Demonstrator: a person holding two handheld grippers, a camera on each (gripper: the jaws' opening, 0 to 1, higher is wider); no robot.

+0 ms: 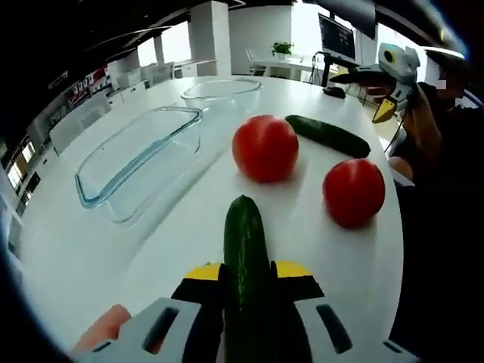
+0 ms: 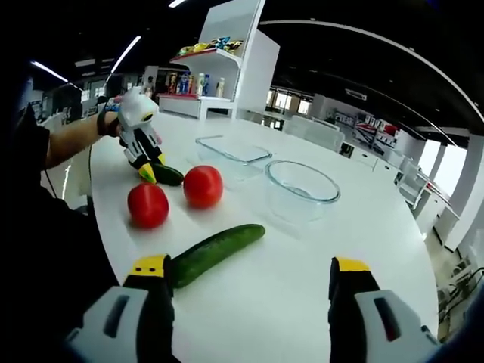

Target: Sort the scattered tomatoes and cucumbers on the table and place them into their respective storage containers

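place: open-plan office or showroom | white table (image 2: pixel 302 280) | white shelf (image 2: pixel 219 57) stocked with packaged goods and bottles | monitor (image 1: pixel 336 36) on a desk | potted plant (image 1: pixel 282 48) on a far table | white columns, large windows, strip lights on a dark ceiling | wall displays at the far side
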